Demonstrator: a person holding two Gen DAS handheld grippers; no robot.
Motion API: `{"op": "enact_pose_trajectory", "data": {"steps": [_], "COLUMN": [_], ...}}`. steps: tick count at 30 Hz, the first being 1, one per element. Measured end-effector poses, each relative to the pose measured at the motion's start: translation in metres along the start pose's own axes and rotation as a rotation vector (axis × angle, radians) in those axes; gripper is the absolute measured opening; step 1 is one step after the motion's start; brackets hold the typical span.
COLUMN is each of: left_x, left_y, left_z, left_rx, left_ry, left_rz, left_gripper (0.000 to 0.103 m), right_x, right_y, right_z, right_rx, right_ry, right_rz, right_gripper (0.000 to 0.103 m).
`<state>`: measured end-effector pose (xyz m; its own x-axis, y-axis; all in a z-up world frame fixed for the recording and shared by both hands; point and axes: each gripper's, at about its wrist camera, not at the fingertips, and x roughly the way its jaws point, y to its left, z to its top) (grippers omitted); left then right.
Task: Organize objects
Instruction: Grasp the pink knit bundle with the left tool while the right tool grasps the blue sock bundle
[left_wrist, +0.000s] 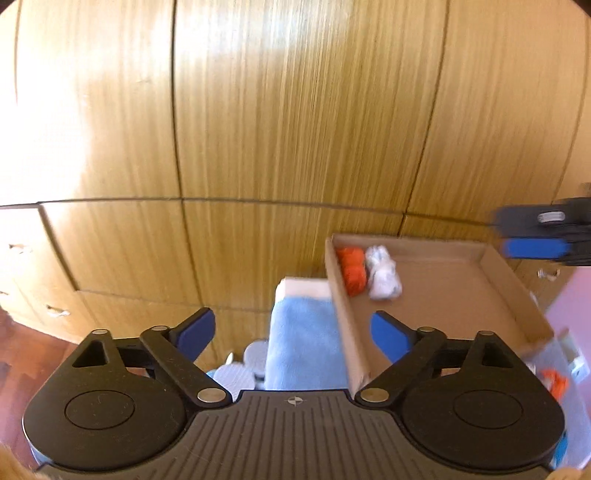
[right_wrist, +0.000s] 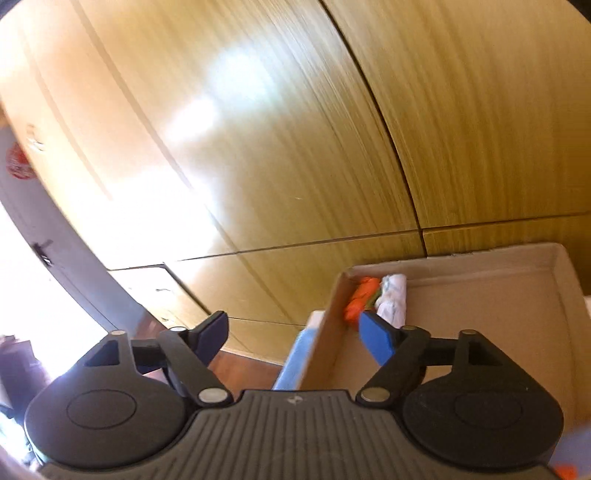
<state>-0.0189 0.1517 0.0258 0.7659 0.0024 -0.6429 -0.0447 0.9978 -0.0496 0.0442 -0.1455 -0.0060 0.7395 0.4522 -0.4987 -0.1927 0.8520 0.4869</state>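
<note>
— Setting?
— A home, likely a bedroom: tall wood-grain wardrobe doors (left_wrist: 295, 110) with drawers (left_wrist: 48, 295) beneath, reddish wooden floor (left_wrist: 22, 354).
— Else?
— Cardboard box (left_wrist: 461, 295) holding rolled socks (left_wrist: 382, 273), folded blue towel (left_wrist: 303, 339), pink wall (left_wrist: 570, 310).

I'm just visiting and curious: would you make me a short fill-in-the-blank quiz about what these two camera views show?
1. The orange bundle and white bundle lie inside a shallow ____ box.
2. The folded towel beside that box is ____ in colour.
3. The left hand-held gripper has its jaws ____, with nothing between them.
4. The cabinets behind are made of ____.

Missing words: cardboard; blue; open; wood
</note>
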Motion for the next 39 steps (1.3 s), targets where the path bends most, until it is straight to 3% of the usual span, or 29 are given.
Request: {"op": "enact_pose_trajectory", "data": {"steps": [5, 9, 13, 17, 26, 30, 34, 39], "left_x": [-0.027, -0.04, -0.048, -0.046, -0.031, -0.022, -0.017, -0.013], "left_y": [-0.01, -0.026, -0.049, -0.08, -0.116, -0.112, -0.114, -0.107], "left_z": [-0.045, -0.075, -0.096, -0.108, -0.137, -0.141, -0.142, -0.141], "left_rx": [0.042, 0.098, 0.161, 0.223, 0.406, 0.398, 0.385, 0.341], "left_ry": [0.023, 0.044, 0.067, 0.096, 0.137, 0.164, 0.162, 0.168], "left_rz": [-0.004, -0.012, -0.051, -0.109, -0.061, -0.055, -0.062, -0.061], "left_gripper": [0.096, 0.098, 0.098, 0.098, 0.099, 0.099, 0.099, 0.099], "right_x": [-0.068, -0.118, -0.138, -0.133, -0.128, -0.122, -0.107, -0.094], "right_y": [0.005, -0.004, -0.01, -0.011, -0.033, -0.045, -0.058, -0.073], "right_z": [-0.083, -0.14, -0.178, -0.185, -0.198, -0.189, -0.181, -0.173], "right_rx": [-0.078, -0.128, -0.186, -0.267, -0.279, -0.234, -0.175, -0.101], "right_ry": [-0.072, 0.013, 0.028, 0.026, 0.011, -0.012, -0.005, 0.014], "right_rz": [-0.05, -0.058, -0.141, -0.228, -0.281, -0.338, -0.378, -0.398], "right_gripper": [0.082, 0.083, 0.083, 0.082, 0.081, 0.081, 0.069, 0.067]}}
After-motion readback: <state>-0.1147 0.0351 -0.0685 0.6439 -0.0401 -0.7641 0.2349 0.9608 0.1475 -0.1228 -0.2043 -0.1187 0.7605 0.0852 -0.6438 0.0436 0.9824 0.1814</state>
